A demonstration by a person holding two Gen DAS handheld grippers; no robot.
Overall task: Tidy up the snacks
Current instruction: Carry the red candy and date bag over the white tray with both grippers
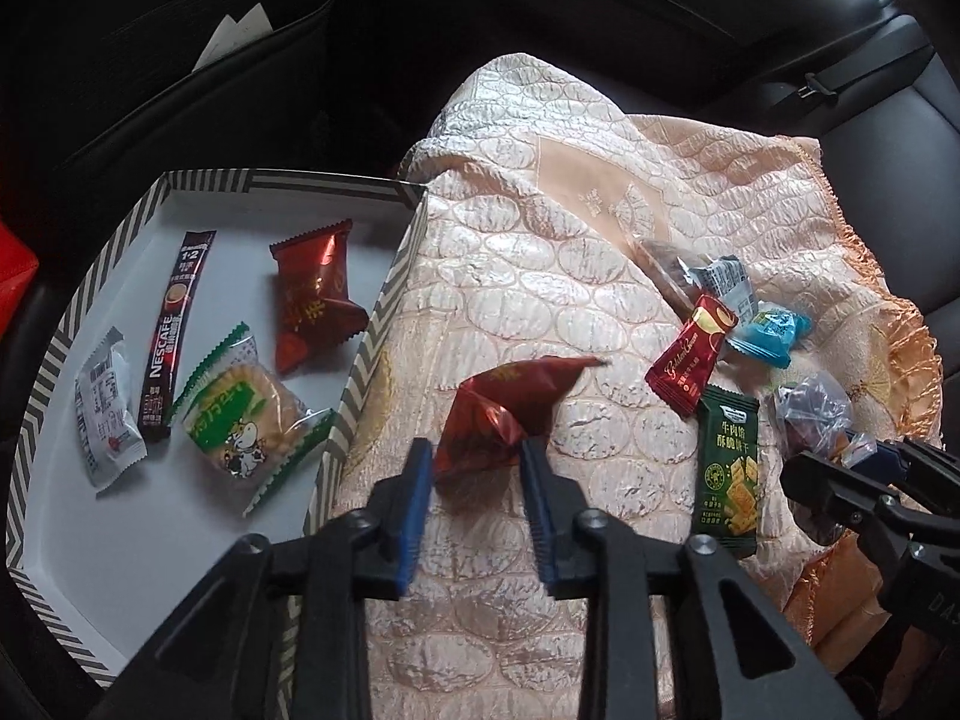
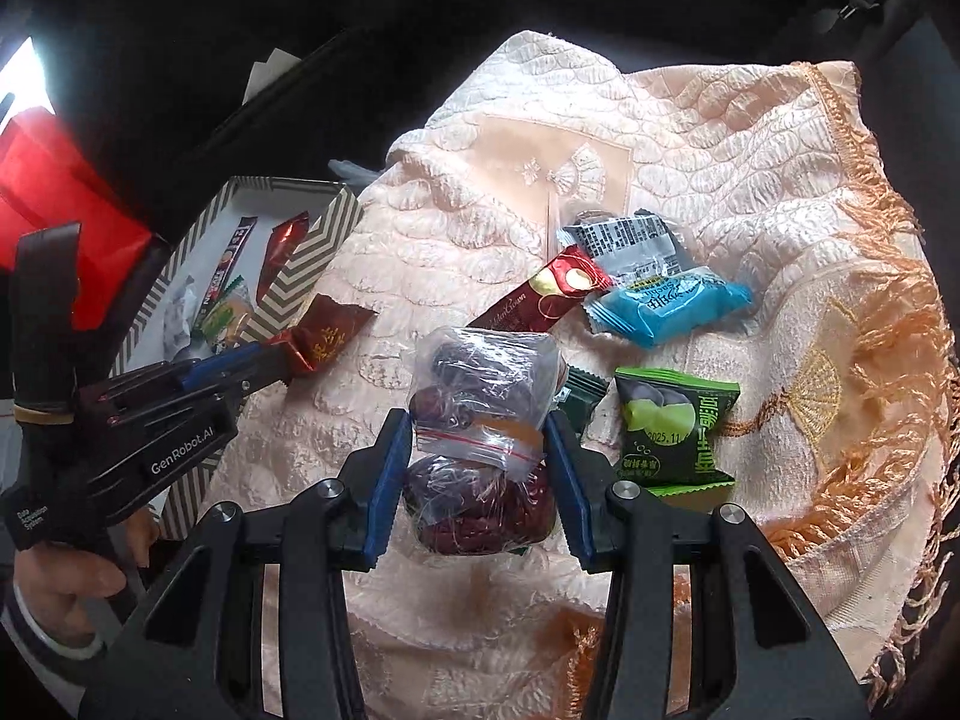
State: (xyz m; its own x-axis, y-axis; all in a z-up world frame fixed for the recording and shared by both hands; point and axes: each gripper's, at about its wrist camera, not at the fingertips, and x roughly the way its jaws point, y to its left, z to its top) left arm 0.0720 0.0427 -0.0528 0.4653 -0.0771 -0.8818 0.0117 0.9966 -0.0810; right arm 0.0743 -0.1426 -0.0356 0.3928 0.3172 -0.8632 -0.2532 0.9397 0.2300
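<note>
- My left tongs (image 1: pixel 477 468) pinch a crinkly dark-red foil candy packet (image 1: pixel 504 414) above the shiny cream quilted cloth (image 1: pixel 540 300), near the white tray with striped rim (image 1: pixel 384 300).
- My right tongs (image 2: pixel 480 468) squeeze a clear plastic bag of dark-red dates (image 2: pixel 480 420).
- The slippery foil could slide out and miss the tray.
- The floppy bag might sag and knock the green packet (image 2: pixel 678 426).

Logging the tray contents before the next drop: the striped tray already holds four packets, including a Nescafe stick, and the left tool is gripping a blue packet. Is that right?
Not quite. The left tool grips a dark red packet, not a blue one; the blue packet lies untouched on the cloth. The left wrist view shows it. The striped tray does hold four packets, including the Nescafe stick.
</note>
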